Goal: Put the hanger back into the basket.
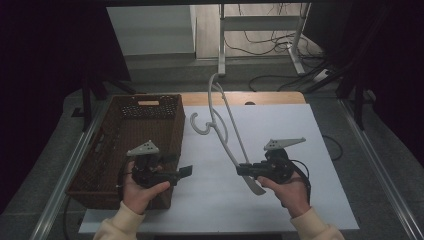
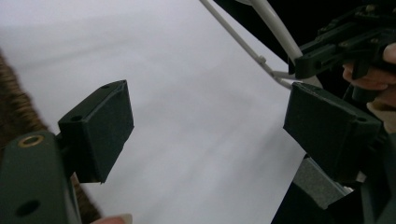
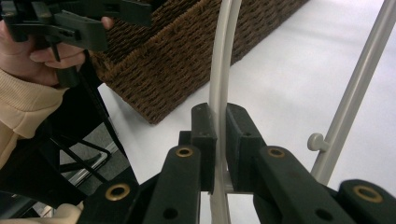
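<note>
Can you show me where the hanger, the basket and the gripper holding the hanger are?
hanger (image 1: pixel 231 131), high view, on its thin bar.
basket (image 1: pixel 177 131), high view, on its right rim.
right gripper (image 3: pixel 220 140), right gripper view, between its fingertips.

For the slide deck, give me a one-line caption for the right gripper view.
Right gripper shut on a pale clothes hanger above the white table, wicker basket behind.

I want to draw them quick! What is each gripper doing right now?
Left gripper: open, holding nothing, over the white table.
Right gripper: closed on the white hanger.
</note>
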Tool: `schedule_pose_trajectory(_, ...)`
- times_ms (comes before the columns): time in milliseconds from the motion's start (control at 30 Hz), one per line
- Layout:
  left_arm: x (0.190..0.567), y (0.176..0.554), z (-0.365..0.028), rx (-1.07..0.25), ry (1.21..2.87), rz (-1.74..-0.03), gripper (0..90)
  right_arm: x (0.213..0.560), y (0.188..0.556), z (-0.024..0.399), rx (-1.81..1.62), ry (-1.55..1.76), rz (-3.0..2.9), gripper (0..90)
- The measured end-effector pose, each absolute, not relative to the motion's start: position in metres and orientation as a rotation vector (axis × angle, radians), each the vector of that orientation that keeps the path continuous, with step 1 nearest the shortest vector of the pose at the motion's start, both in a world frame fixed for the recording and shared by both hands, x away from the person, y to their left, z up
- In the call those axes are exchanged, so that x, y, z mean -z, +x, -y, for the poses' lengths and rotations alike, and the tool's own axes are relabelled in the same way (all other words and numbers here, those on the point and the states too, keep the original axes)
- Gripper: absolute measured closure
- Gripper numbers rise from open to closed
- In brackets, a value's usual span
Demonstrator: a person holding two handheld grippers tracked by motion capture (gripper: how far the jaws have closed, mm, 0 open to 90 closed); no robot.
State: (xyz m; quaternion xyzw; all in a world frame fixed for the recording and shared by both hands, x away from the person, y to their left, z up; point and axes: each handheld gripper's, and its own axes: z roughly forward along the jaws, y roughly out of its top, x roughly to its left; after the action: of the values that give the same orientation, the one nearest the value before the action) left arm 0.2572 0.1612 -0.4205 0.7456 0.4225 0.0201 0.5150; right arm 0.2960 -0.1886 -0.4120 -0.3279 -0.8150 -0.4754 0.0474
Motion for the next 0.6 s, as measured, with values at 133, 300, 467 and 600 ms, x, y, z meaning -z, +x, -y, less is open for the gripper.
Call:
schedule_pose_trajectory(133,0.420,0.263,-0.151,-0.026,1.774,-1.001,16.0,0.412,0.294,0.186,1.465,-0.994,2.480,82.5)
schedule_pose_trajectory(300,0.418,0.270,-0.136,-0.015,1.766,-0.981,16.4,0.413,0.293,0.185,1.482,-0.986,2.469,82.5)
schedule_pose_trajectory(467,0.419,0.276,-0.124,0.016,1.749,-0.962,16.8,0.413,0.290,0.182,1.502,-0.978,2.463,82.5)
schedule_pose_trajectory(600,0.420,0.281,-0.115,0.040,1.734,-0.951,17.4,0.414,0.288,0.178,1.521,-0.960,2.464,82.5)
